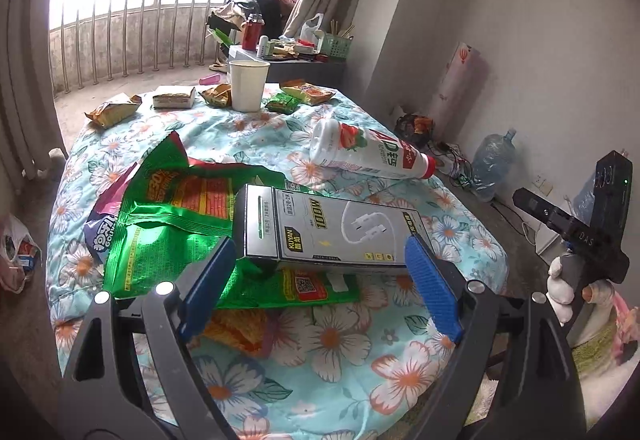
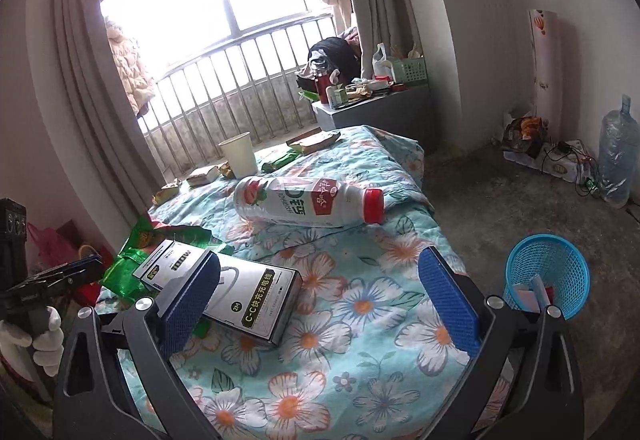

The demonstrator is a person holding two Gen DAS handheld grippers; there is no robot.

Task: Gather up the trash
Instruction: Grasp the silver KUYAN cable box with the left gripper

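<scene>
A grey cable box lies on a green snack bag on the floral quilt. My left gripper is open, its blue pads on either side of the box's near end, not gripping. A white drink bottle with a red cap lies on its side beyond. In the right wrist view my right gripper is open and empty over the quilt, with the box by its left pad and the bottle ahead. A blue mesh bin stands on the floor to the right.
A paper cup and several snack wrappers lie at the quilt's far end. A cluttered grey side table stands behind. A water jug and cables are by the right wall. A plastic bag lies on the floor at left.
</scene>
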